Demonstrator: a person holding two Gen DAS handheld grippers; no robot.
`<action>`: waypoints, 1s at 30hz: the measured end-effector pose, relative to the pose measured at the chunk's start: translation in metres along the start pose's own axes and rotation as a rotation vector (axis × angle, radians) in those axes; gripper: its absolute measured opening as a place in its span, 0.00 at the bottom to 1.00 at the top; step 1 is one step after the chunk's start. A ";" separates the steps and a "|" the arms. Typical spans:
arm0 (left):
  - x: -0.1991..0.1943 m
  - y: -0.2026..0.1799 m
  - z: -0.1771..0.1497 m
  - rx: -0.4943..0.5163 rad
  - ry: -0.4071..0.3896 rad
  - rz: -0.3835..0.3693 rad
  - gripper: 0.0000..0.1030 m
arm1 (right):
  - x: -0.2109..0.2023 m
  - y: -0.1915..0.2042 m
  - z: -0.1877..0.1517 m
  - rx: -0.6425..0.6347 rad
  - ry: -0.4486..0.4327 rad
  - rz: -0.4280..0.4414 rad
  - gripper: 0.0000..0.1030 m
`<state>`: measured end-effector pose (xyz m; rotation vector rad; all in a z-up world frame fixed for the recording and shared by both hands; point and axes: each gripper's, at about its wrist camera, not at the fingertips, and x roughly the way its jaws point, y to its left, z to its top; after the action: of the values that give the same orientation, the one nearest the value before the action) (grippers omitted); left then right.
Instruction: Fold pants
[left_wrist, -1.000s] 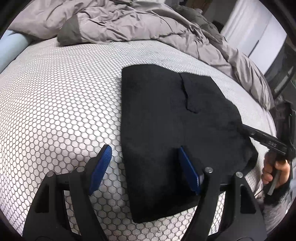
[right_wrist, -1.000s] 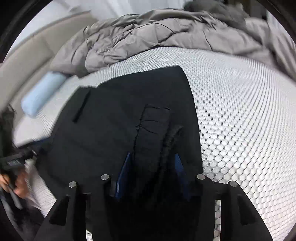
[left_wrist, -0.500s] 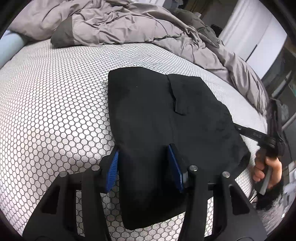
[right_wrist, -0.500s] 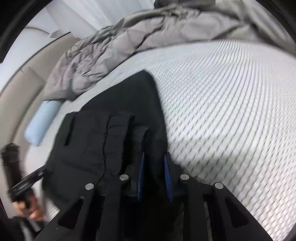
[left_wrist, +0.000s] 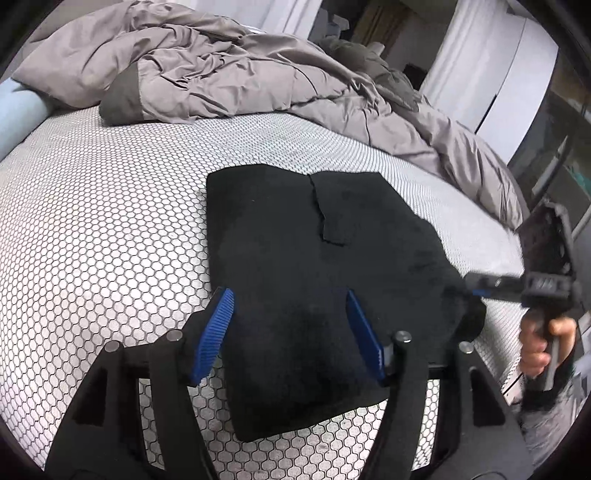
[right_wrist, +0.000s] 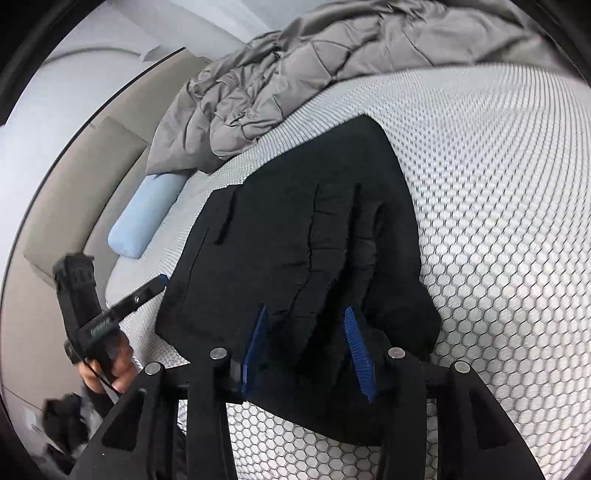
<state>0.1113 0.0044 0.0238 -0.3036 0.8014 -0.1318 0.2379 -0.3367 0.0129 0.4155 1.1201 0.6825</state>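
Note:
Black pants (left_wrist: 295, 229) lie folded into a thick pad on the honeycomb-patterned bed (left_wrist: 110, 240). My left gripper (left_wrist: 288, 295) straddles their near left corner. Its jaws are opening, with a hump of cloth between the blue pads and not pinched. In the right wrist view the same pants (right_wrist: 295, 229) show pocket seams. My right gripper (right_wrist: 305, 308) stands over their near edge, its jaws also opening around loose cloth. Each view catches the other gripper at the pants' side: the right gripper (left_wrist: 476, 288) and the left gripper (right_wrist: 159, 282), both in a person's hand.
A rumpled grey duvet (left_wrist: 240, 81) is heaped along the far side of the bed. A light blue bolster pillow (right_wrist: 144, 218) lies by the beige headboard (right_wrist: 74, 184). Patterned sheet (right_wrist: 498, 221) shows all around the pants. The bed's edge runs beside the hand (left_wrist: 535, 343).
Half a second ago both grippers were narrowed around folds of the pants; their jaws have since spread apart. The right wrist view has rolled and swung toward the headboard.

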 end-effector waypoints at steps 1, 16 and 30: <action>0.002 0.000 0.000 0.001 0.005 -0.003 0.59 | -0.001 0.000 0.000 0.018 -0.003 0.018 0.43; 0.013 -0.001 -0.004 0.030 0.046 0.005 0.61 | 0.005 0.040 -0.010 -0.148 -0.038 -0.061 0.05; 0.011 0.014 0.001 -0.029 0.058 -0.006 0.65 | -0.012 0.020 -0.013 -0.109 0.004 -0.104 0.51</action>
<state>0.1193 0.0157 0.0127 -0.3311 0.8602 -0.1353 0.2172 -0.3304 0.0282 0.2617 1.0950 0.6492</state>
